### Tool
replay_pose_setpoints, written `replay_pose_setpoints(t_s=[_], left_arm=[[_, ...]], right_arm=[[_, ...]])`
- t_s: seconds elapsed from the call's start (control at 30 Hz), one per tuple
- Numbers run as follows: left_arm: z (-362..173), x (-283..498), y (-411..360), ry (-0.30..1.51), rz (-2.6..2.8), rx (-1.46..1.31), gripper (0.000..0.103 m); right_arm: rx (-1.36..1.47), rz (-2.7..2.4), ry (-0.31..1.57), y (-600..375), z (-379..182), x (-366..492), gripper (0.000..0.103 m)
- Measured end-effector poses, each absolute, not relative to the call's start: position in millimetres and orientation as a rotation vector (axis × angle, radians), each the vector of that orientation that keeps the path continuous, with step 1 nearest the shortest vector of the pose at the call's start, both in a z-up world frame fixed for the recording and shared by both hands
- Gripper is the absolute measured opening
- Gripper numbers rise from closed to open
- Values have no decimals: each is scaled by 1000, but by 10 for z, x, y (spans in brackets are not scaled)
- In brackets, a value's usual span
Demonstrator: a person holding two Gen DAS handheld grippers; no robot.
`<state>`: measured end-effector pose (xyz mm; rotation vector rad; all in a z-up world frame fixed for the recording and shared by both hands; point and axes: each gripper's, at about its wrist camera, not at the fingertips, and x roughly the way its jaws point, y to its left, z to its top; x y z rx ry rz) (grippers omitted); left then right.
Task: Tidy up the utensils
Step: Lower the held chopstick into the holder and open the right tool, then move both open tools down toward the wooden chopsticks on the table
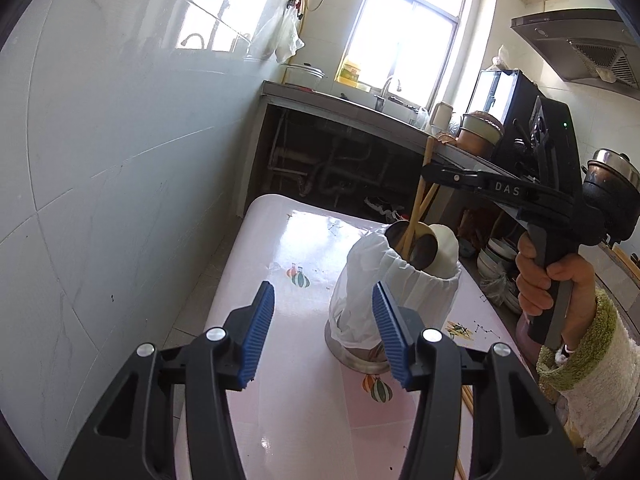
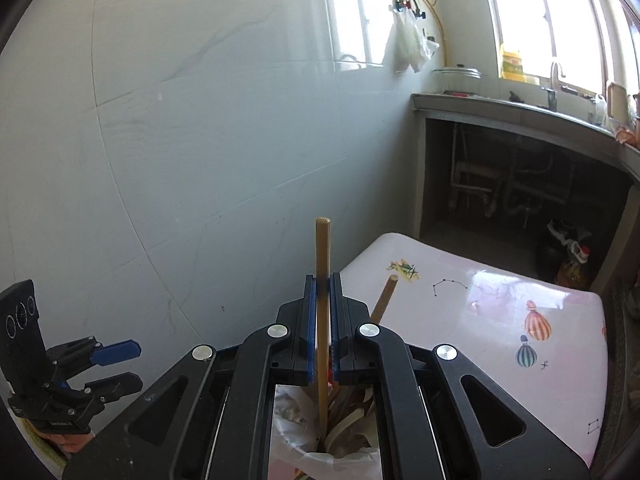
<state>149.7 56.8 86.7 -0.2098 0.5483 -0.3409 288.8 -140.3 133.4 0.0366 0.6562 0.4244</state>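
Over the cup, a chopstick stands straight up
Right gripper (image 2: 320, 316) pinches a wooden chopstick (image 2: 322, 248), its low end inside the plastic-wrapped cup (image 1: 394, 280) on the table (image 1: 304, 392); left gripper (image 1: 322, 336) is spread, holding nothing

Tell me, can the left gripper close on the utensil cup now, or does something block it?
Probably yes. The left gripper is open and the cup stands just ahead, slightly toward its right finger. Nothing lies between them. The right gripper holds a chopstick above the cup, clear of its sides.
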Motion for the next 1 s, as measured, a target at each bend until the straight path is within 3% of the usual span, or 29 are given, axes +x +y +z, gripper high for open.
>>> replay_pose_setpoints(t_s=[0.3,0.53,0.7,1.0], left_arm=[[832,1447,492,567,-349,-210,52],[792,1371,325,593,-375,-188,56],[757,1306,110,604,-420,-146,61],[394,1273,-553,710,-520,-46,66]], right_arm=[[-34,440,723,-1203,1226,2852,5],[1,418,642,-1421,1526,2436,30],[100,363,630,-1877,1572,1960,37],[282,172,876,-2540,631,1232,41]])
